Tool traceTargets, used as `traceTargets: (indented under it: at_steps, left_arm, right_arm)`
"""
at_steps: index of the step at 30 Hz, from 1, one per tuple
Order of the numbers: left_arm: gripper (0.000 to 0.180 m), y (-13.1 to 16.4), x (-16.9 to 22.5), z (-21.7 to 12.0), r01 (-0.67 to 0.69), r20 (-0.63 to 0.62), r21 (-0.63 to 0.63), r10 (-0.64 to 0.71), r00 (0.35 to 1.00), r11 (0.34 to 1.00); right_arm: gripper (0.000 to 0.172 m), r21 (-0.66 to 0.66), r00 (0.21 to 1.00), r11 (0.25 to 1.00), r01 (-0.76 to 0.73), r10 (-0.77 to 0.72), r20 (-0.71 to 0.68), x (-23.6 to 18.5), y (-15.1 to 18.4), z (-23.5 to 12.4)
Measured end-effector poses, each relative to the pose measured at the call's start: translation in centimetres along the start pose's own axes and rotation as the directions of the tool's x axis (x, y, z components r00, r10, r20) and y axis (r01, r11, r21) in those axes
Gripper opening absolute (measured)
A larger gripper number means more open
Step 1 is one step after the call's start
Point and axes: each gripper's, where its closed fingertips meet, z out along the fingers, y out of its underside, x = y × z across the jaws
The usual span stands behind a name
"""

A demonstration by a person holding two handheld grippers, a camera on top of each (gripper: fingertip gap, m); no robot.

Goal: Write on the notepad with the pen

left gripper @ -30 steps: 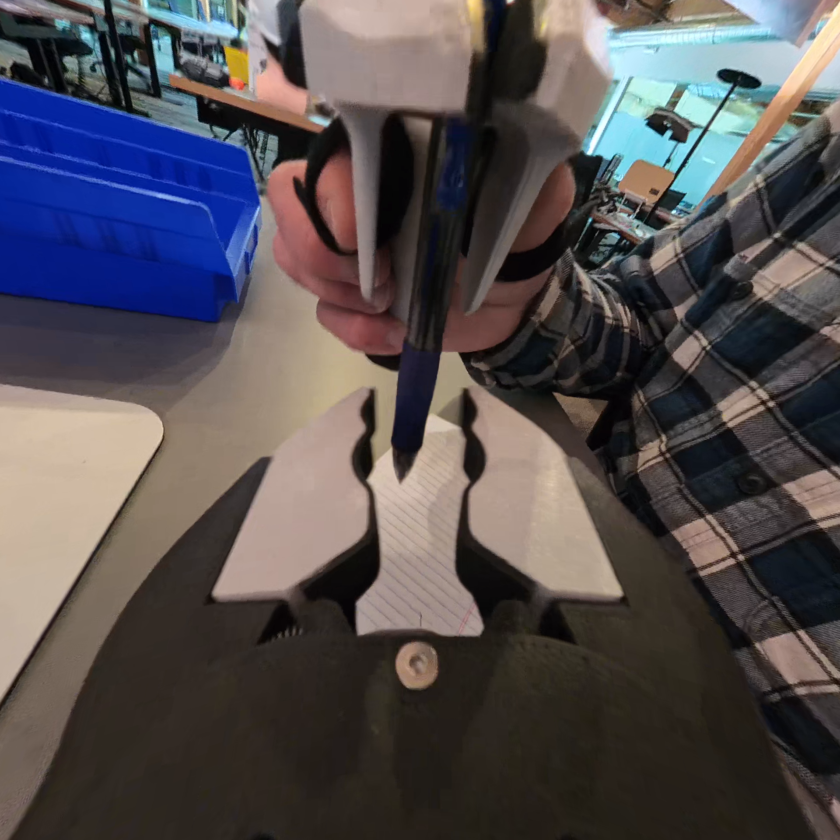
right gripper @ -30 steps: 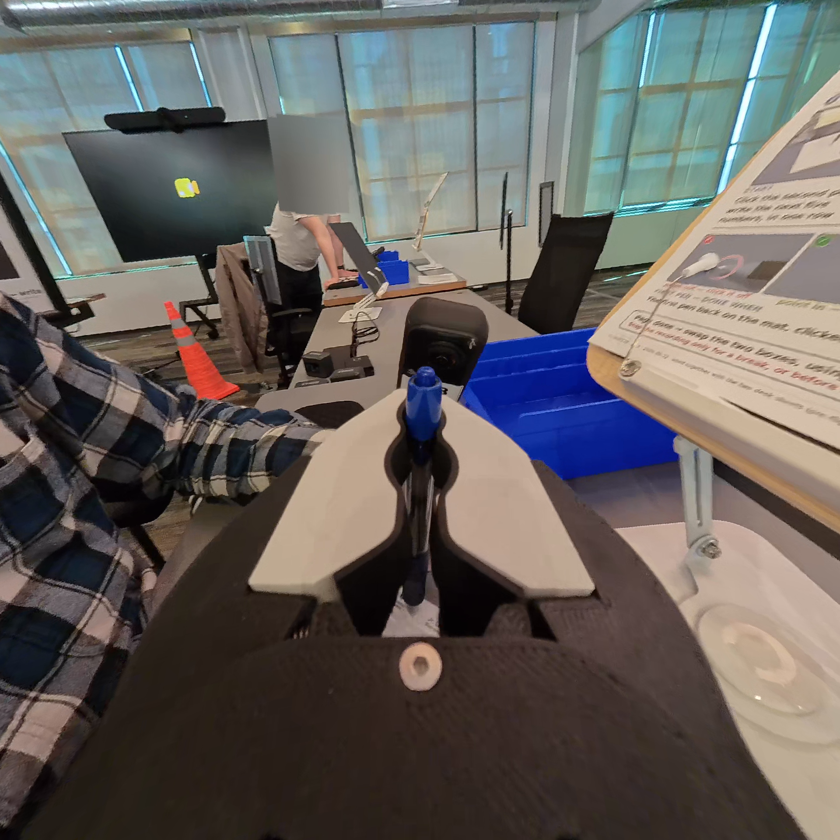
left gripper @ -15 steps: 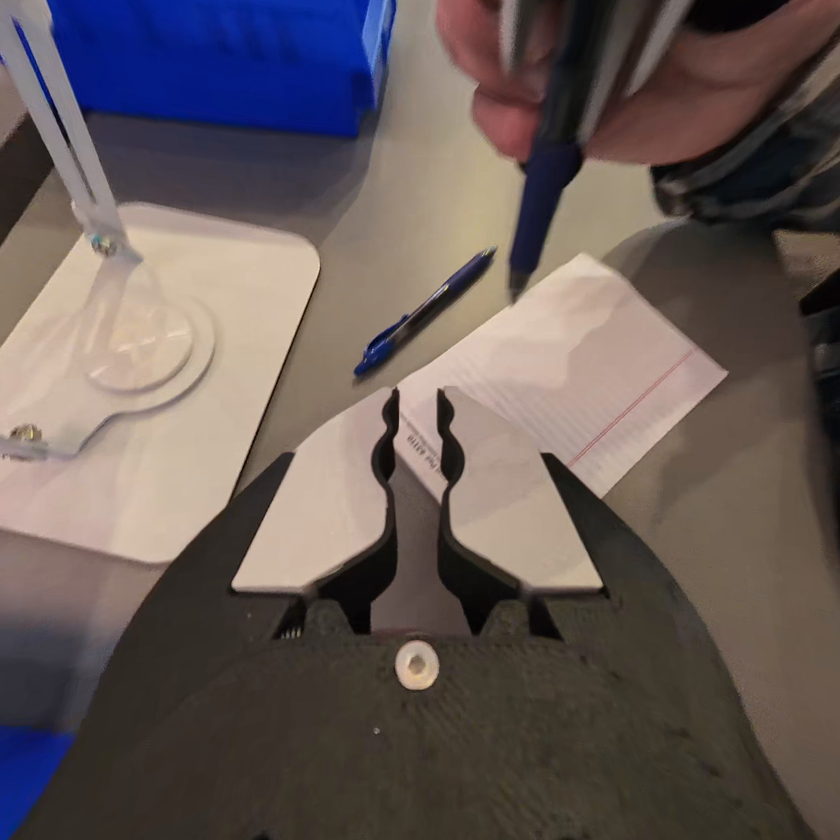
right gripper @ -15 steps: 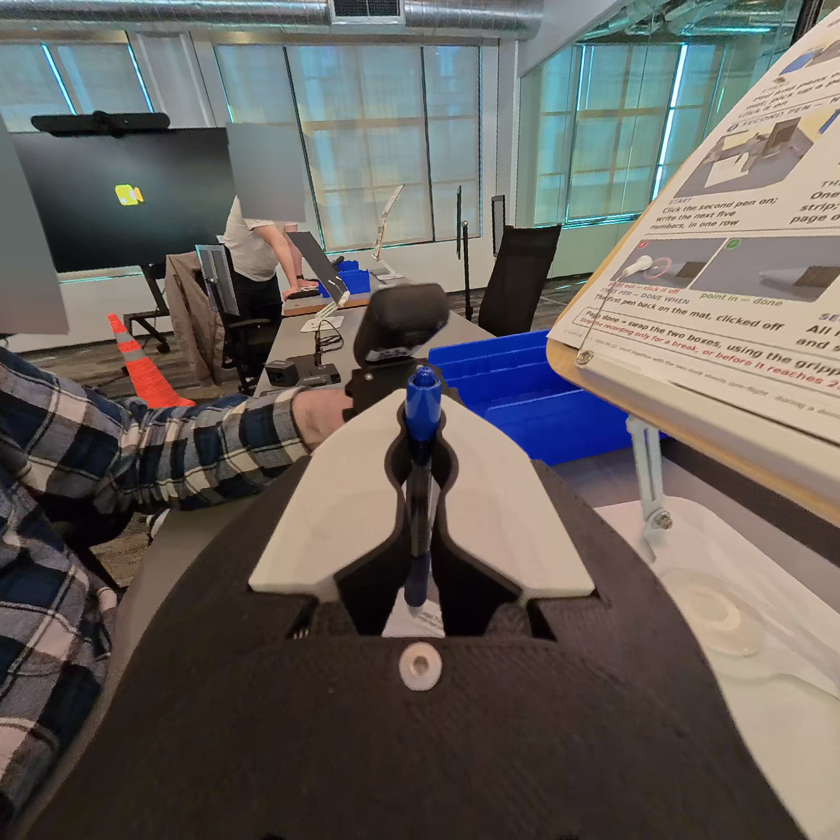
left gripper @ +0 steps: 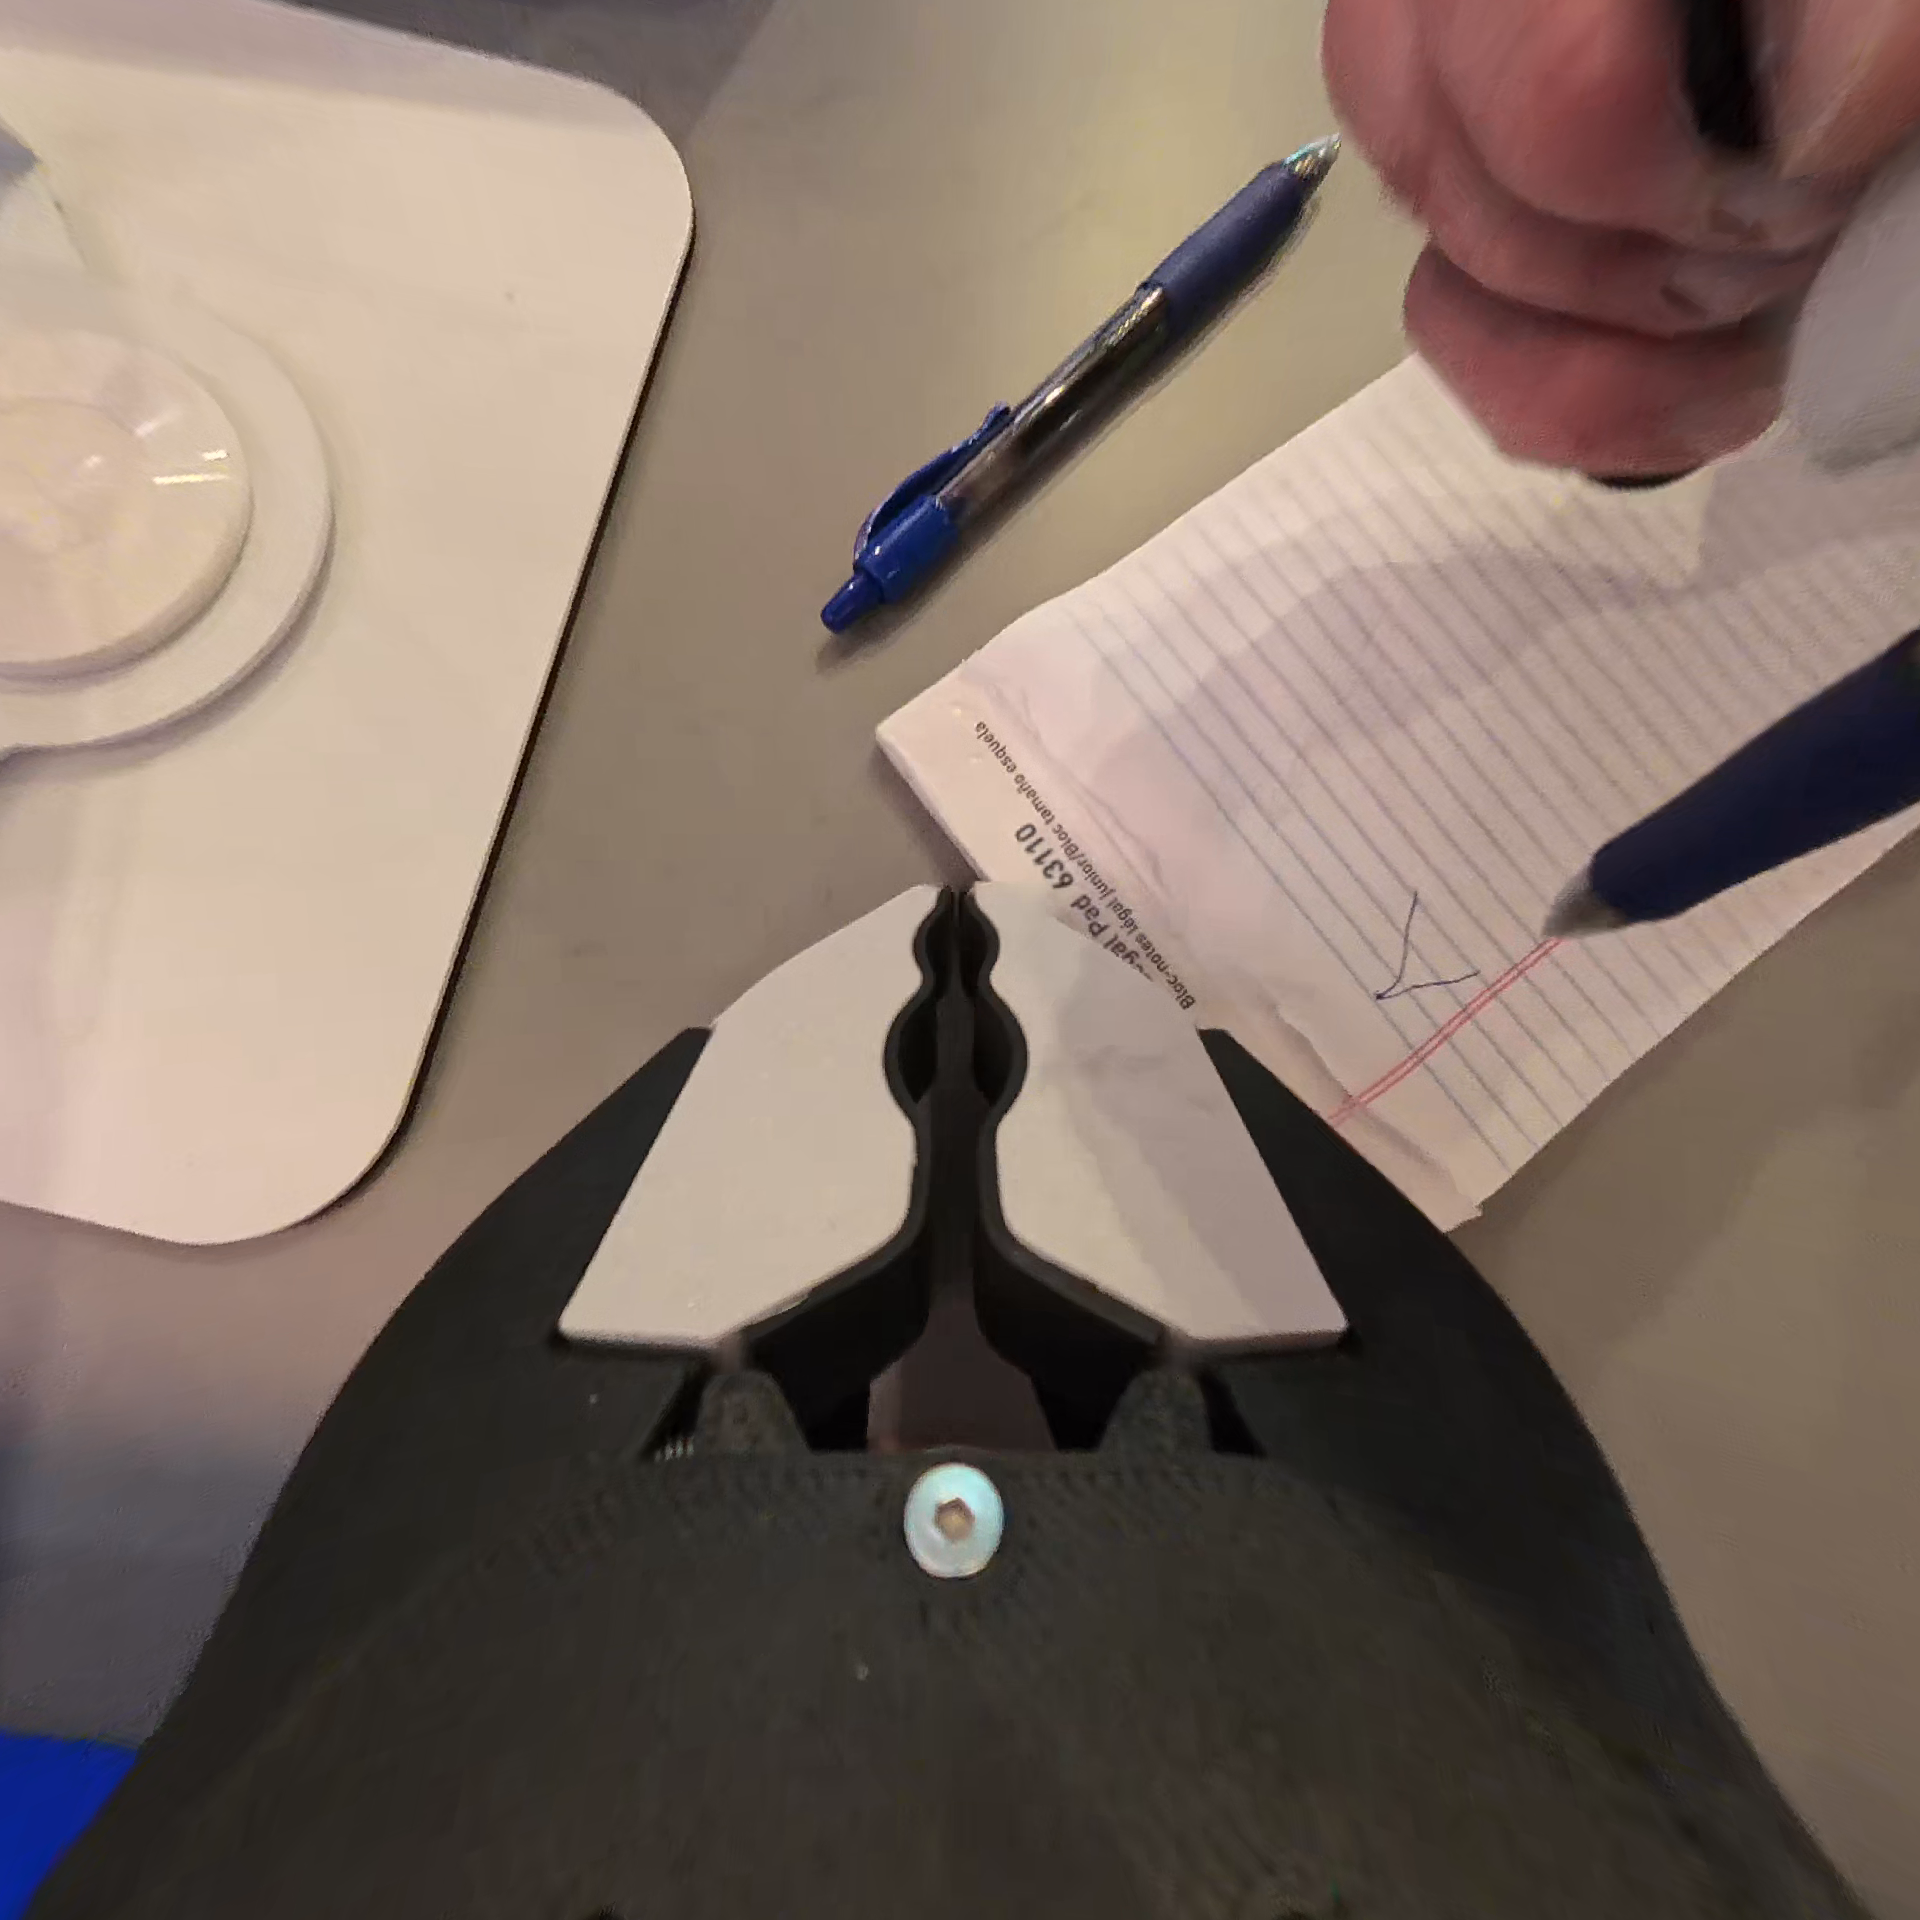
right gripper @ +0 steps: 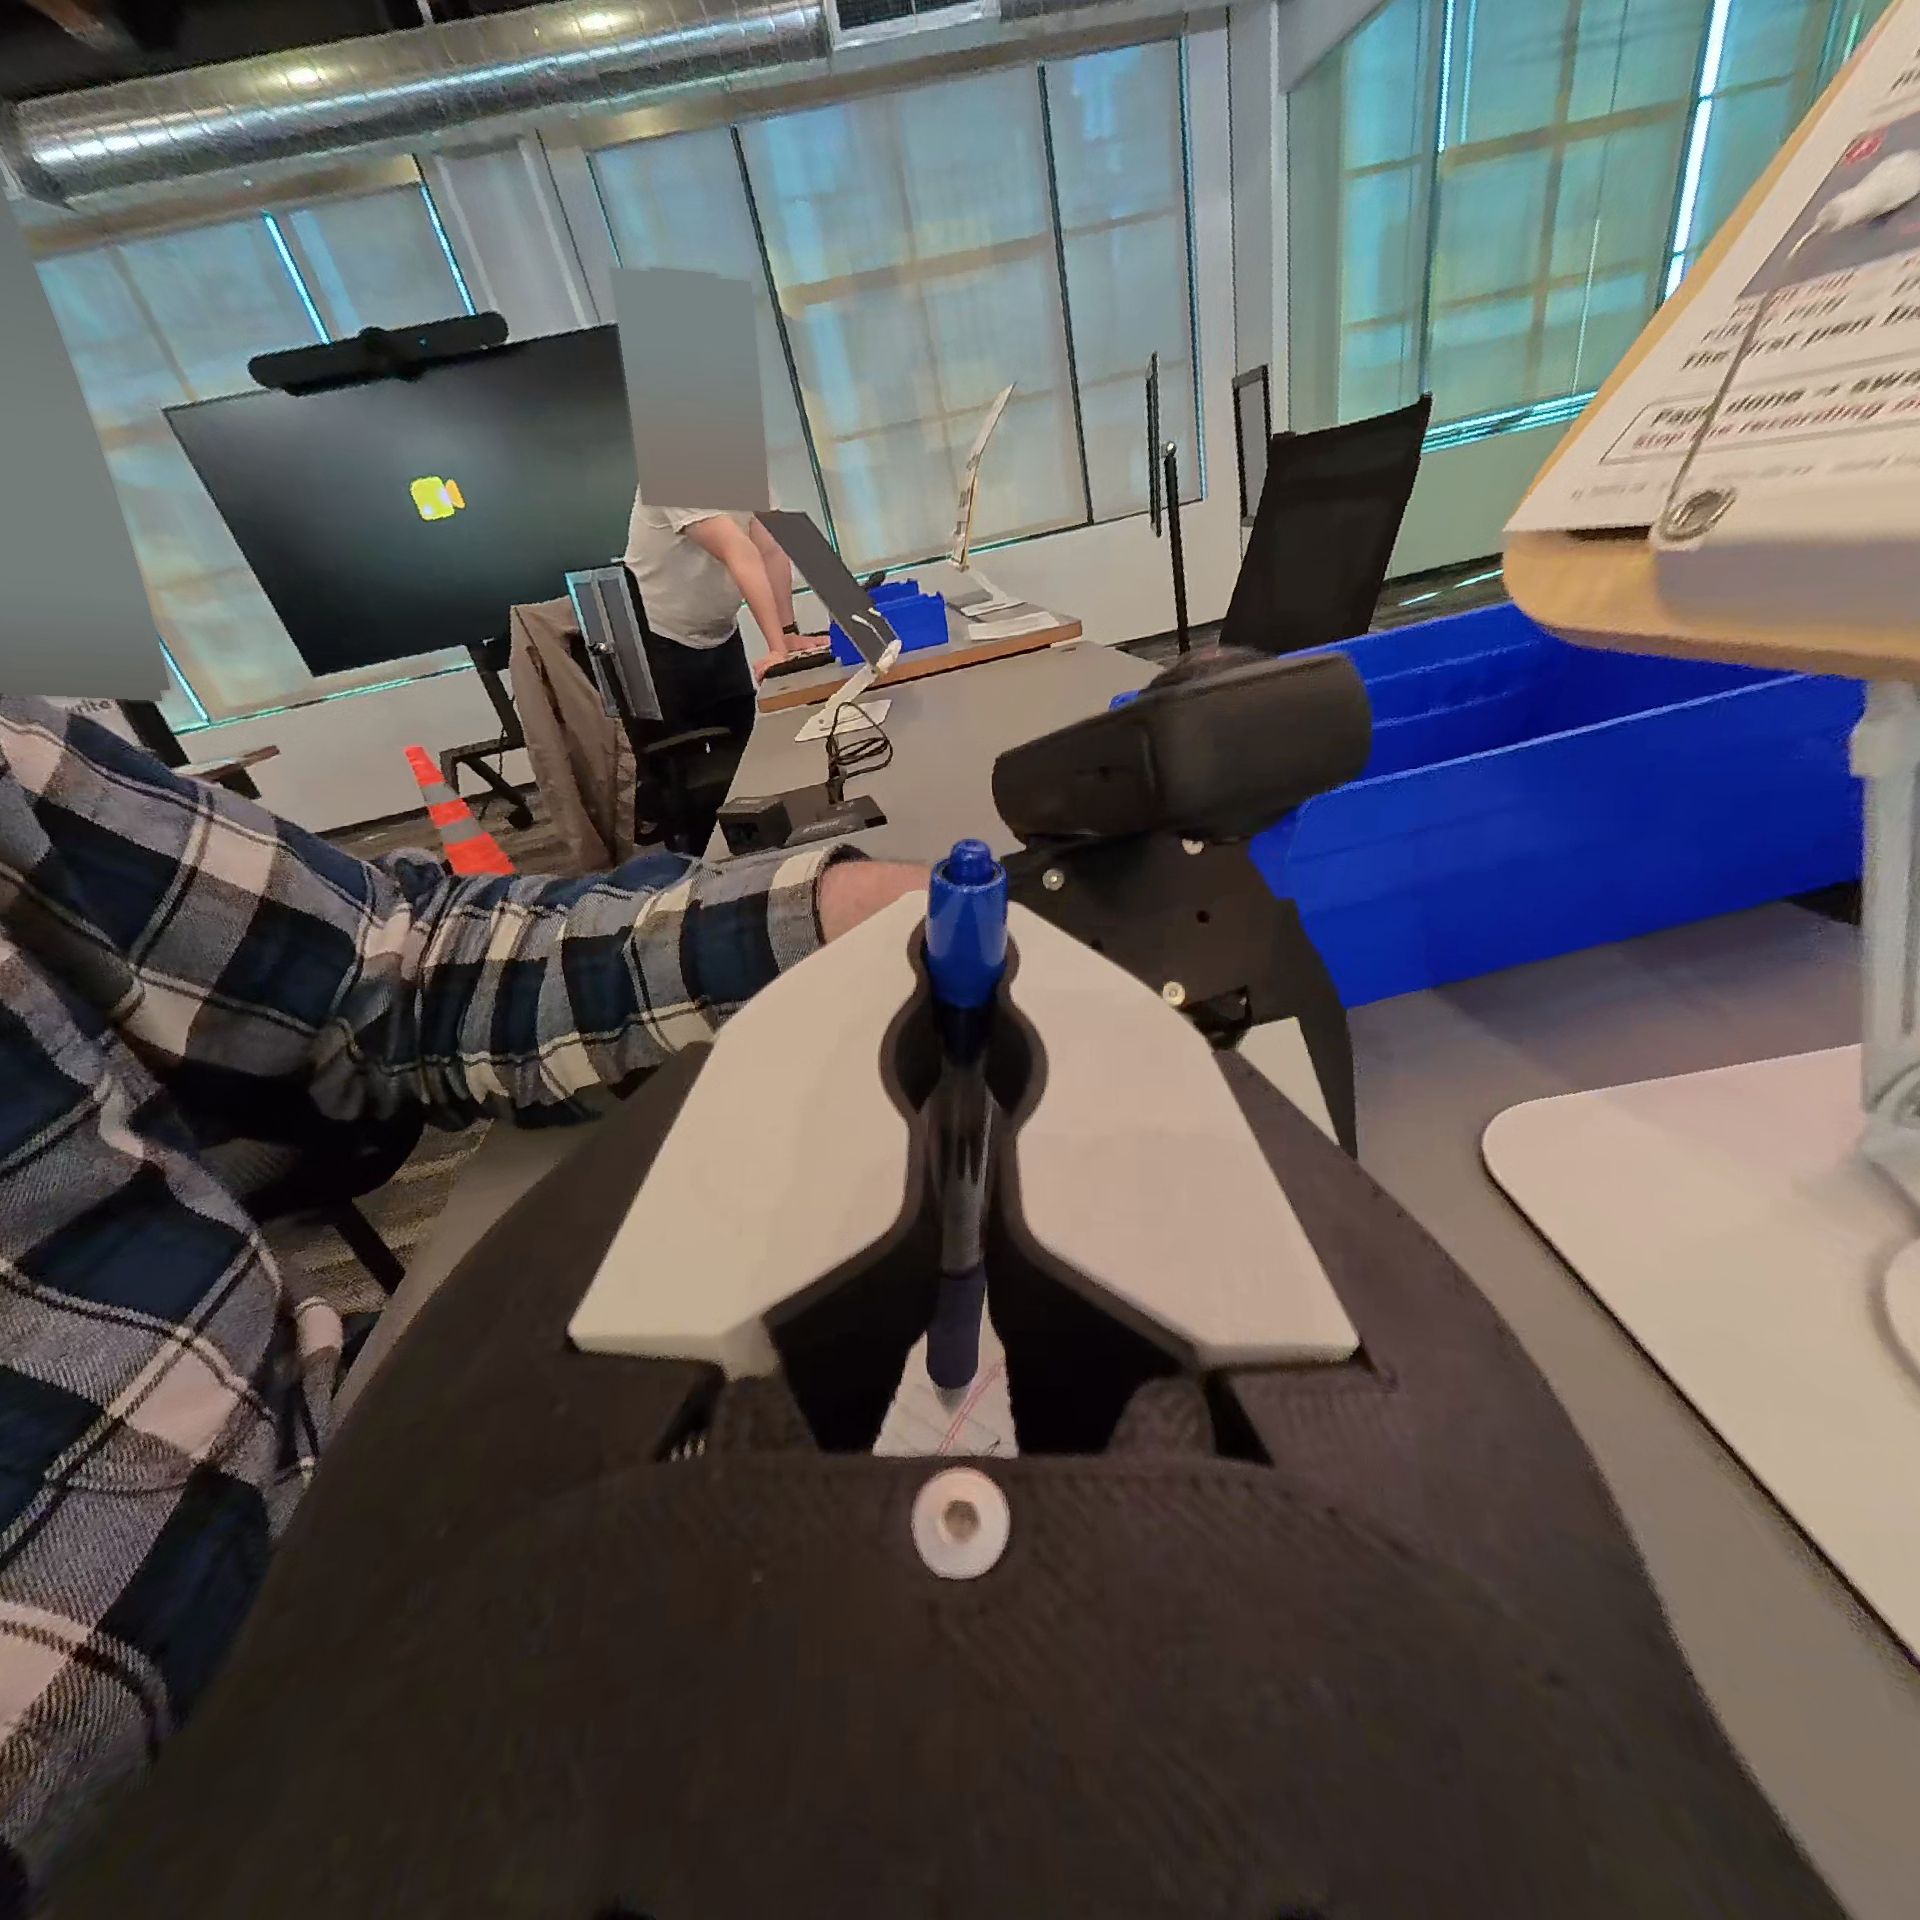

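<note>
In the left wrist view a white lined notepad (left gripper: 1455, 748) lies on the grey table, with a small blue pen mark (left gripper: 1413, 971) near its red margin. My left gripper (left gripper: 956, 896) is shut with nothing between its fingers. Its right finger (left gripper: 1101, 1091) lies over the pad's bound edge. My right gripper (right gripper: 964, 940) is shut on a blue pen (right gripper: 966, 904) and holds it upright. The pen's tip (left gripper: 1569, 916) is at the margin line on the pad. The hand (left gripper: 1610, 208) holding the right gripper hovers above the pad.
A second blue pen (left gripper: 1070, 384) lies on the table beyond the pad. A white mat (left gripper: 364, 675) with a clear stand base (left gripper: 104, 499) lies to the left. Blue bins (right gripper: 1558, 790) and an instruction board (right gripper: 1766, 416) stand behind. A plaid sleeve (right gripper: 416, 987) reaches across. Left tips to right tips: about 15 cm.
My left gripper closed from open and dropped low to the pad's bound edge. The held pen moved across the pad to the margin, and a blue mark now shows on the page.
</note>
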Motion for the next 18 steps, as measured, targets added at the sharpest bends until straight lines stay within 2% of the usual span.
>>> traceTargets:
  at_steps: [1, 9, 13, 18]
  left_arm:
    - [0.0, 0.0, 0.0, 0.0, -0.004, 0.0, -0.001, 0.004, 1.0, 1.0]
    - [0.002, -0.1, -0.5, -0.1, -0.021, 0.033, -0.006, 0.022, 0.999, 1.0]
    - [0.003, -2.8, 0.5, -1.5, 0.002, -0.033, 0.156, 0.003, 0.999, 0.988]
    - [0.003, -2.9, 1.3, -0.7, -0.01, -0.065, 0.156, 0.02, 0.998, 0.988]
  right_arm:
    - [0.005, -0.011, 1.0, 1.0, -0.001, 0.001, 0.001, 0.0, 0.4, 0.1]
    - [0.005, -0.047, 1.0, 0.999, -0.006, 0.007, 0.01, 0.2, 2.4, 0.3]
    - [0.005, -0.024, 1.0, 1.0, -0.009, 0.009, 0.016, 0.3, 2.3, 0.1]
    - [0.005, 0.006, 0.999, 1.0, -0.012, 0.011, 0.032, 0.2, 2.0, -0.1]
